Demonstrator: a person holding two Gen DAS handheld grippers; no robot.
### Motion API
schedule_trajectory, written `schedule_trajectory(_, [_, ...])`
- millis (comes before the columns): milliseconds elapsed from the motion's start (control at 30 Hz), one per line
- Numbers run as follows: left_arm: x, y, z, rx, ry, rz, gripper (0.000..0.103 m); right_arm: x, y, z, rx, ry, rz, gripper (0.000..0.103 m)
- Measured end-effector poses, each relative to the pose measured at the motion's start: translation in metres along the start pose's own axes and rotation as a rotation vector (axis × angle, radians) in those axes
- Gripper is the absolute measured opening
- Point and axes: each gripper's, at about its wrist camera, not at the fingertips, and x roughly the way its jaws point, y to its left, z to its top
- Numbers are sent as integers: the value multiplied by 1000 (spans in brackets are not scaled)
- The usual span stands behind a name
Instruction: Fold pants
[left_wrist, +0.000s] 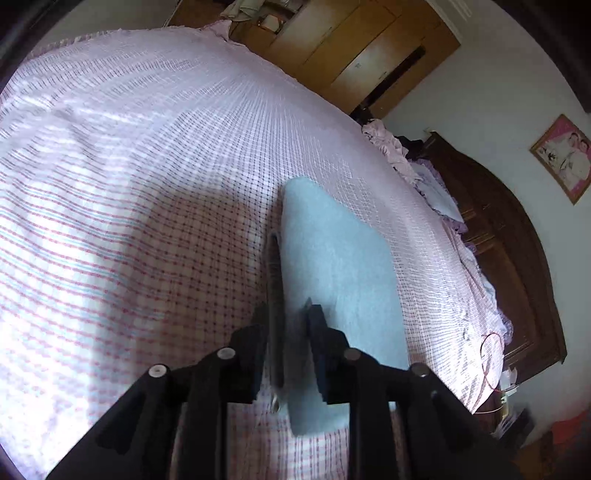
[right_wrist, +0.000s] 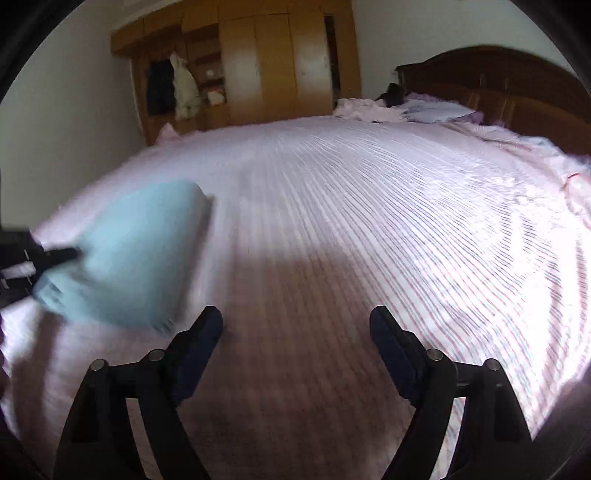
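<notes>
A home bedroom. A wide bed (right_wrist: 332, 206) covered with a pink-and-white checked bedspread fills both views, backed by a dark carved wooden headboard (right_wrist: 509, 85) with lilac pillows (right_wrist: 436, 110) against it. A tall light-wood wardrobe (right_wrist: 266, 66) lines the far wall, clothes (right_wrist: 184, 92) hanging in its open section, and a pink-framed picture (left_wrist: 563, 158) hangs on the pale wall.

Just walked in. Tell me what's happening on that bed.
A person with a handheld gripper in each hand is folding light blue pants on a bed with a pink checked bedspread. The pants lie in a compact folded bundle. The left gripper is at their near edge, its jaws narrowly apart around the cloth edge; whether they still pinch it is unclear. The right gripper is off to the side, jaws wide open and empty.
</notes>
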Motion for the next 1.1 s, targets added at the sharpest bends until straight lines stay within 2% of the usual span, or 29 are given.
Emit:
schedule_trajectory(67, [-22,-8,1,48,-40,27,27,-2,11,16,-28,-22,107,60])
schedule_trajectory(100, [-31,-14,0,72,-59,33,33,-3,19,23,-58,-36,154,56])
schedule_trajectory(167, [-51,-29,-4,131,-98,15,39,-6,47,36,-148,-69,263,28])
schedule_trajectory(233, [-56,-47,-10,192,-104,-33,39,-5,65,36,-201,-69,386,14])
schedule_trajectory(300, [-50,-60,-18,238,-99,-54,39,10,75,35,-206,-24,481,11])
schedule_trajectory(367, [-28,-65,-31,274,-24,-29,36,33,76,23,-196,65,492,5])
schedule_trajectory(400, [-20,-64,-35,280,0,-23,31,42,73,15,-195,101,466,5])
schedule_trajectory(433, [-9,-62,-40,285,30,-6,27,49,68,5,-190,129,434,0])
schedule_trajectory(467, [2,-56,-48,293,59,18,26,48,60,-3,-176,132,429,0])
schedule_trajectory(533, [6,-53,-57,310,57,39,21,44,47,-6,-116,129,465,0])
schedule_trajectory(600, [-3,-54,-57,291,67,33,21,36,41,0,-99,139,461,0])
schedule_trajectory(667, [-15,-59,-52,285,51,25,23,25,42,8,-112,104,463,0])
schedule_trajectory(733, [-31,-56,-46,303,17,17,35,12,44,19,-116,70,511,0])
schedule_trajectory(800, [-30,-57,-41,314,-7,21,39,12,46,21,-119,44,524,0])
schedule_trajectory(833, [-24,-55,-42,318,7,33,39,17,48,22,-121,48,512,0])
schedule_trajectory(900, [-8,-50,-49,314,38,70,38,35,49,10,-127,132,454,0])
schedule_trajectory(933, [-4,-49,-56,311,40,77,37,47,50,7,-121,164,451,0])
schedule_trajectory(1033, [-15,-54,-58,310,23,66,38,44,45,3,-81,149,468,0])
schedule_trajectory(1100, [-24,-61,-52,322,33,40,38,40,50,17,-103,136,464,0])
